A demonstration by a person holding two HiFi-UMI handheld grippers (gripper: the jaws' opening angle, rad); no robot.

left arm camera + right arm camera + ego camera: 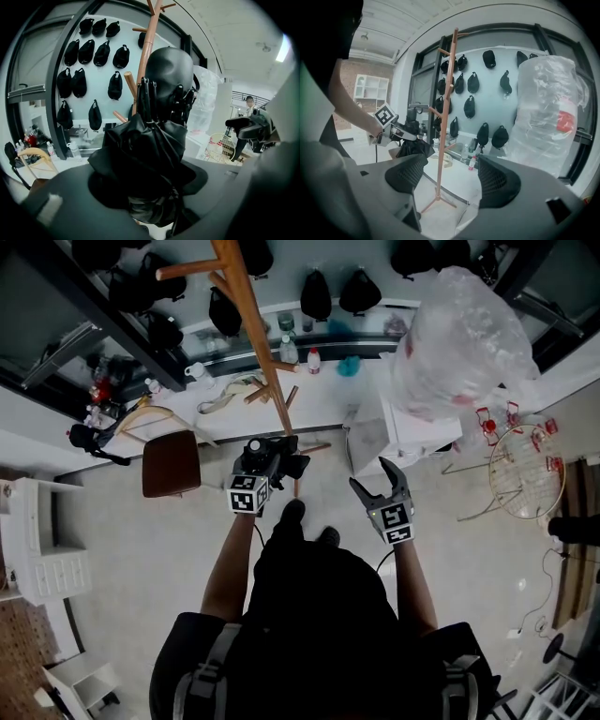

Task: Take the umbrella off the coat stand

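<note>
Wooden coat stand (441, 157) stands at the far side, and the folded black umbrella (140, 154) is just left of its pole, clamped in the left gripper (272, 465). The right gripper (375, 482) is spread open with nothing in it. My guess is it's light, but the fabric is floppy and slick, so grab the stiff shaft, not the loose canopy.

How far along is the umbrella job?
Done: the black umbrella looks clear of the wooden coat stand. In hand: the left gripper clamps it beside the stand; the right gripper is open and empty. Left: little, perhaps just carrying it away.
</note>
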